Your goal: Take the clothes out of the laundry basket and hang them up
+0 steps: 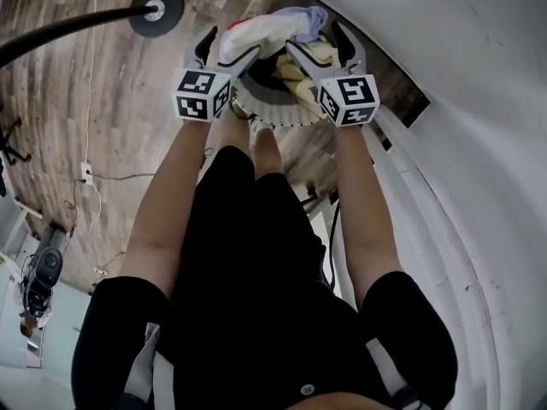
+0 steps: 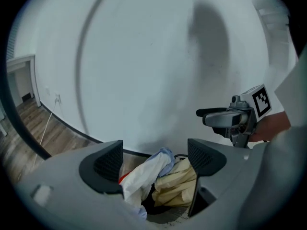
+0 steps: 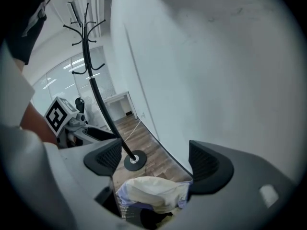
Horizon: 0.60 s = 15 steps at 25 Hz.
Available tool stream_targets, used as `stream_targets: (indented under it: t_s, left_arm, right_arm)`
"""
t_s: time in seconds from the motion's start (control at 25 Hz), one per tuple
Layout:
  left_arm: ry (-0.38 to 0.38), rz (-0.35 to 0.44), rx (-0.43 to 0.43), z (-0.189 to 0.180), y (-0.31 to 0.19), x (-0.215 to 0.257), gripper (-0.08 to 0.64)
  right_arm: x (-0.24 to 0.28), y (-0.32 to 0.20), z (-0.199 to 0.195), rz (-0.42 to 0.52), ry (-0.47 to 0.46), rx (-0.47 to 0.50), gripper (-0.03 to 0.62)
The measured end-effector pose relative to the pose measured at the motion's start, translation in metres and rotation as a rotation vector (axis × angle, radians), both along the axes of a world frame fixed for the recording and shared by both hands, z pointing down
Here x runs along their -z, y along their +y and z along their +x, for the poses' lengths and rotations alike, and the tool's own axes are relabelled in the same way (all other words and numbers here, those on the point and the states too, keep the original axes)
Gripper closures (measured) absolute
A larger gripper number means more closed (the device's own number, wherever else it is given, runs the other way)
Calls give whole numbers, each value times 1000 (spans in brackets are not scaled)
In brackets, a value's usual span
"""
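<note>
I saw one coat stand (image 3: 90,75) on the wood floor (image 1: 102,101) and one basket (image 1: 272,118) by the wall. In it I counted three clothes: a white garment (image 2: 140,177), a cream garment (image 2: 177,182) and a pale blue garment (image 2: 165,155). My two tools, the left tool (image 1: 229,51) and the right tool (image 1: 320,48), hung spread just above the pile, pinching nothing.

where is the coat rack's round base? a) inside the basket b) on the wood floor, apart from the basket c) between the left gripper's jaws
b: the base stands on the wood floor, clear of the laundry basket.
</note>
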<state>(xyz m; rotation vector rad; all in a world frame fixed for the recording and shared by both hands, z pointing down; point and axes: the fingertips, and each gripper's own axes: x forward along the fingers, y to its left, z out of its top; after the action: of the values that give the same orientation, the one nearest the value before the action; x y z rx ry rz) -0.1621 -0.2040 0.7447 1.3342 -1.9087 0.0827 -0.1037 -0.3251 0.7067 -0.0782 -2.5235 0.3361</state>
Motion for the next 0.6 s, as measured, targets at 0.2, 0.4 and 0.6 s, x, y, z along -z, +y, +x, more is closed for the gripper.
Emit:
stream_targets:
  t_s: [0.2,0.4,0.6]
  left_arm:
    - [93,-49,56,-14,9,-75,132]
    - [133,-119,56,-14,12,-137,132]
    - [174,-198,25,-10,20,-189,135]
  right_arm:
    - [-78,3,-12,22,89,34,179]
    - [-144,5,-21,12,165,39,186]
    - [-198,8,-26,28,240,99,192]
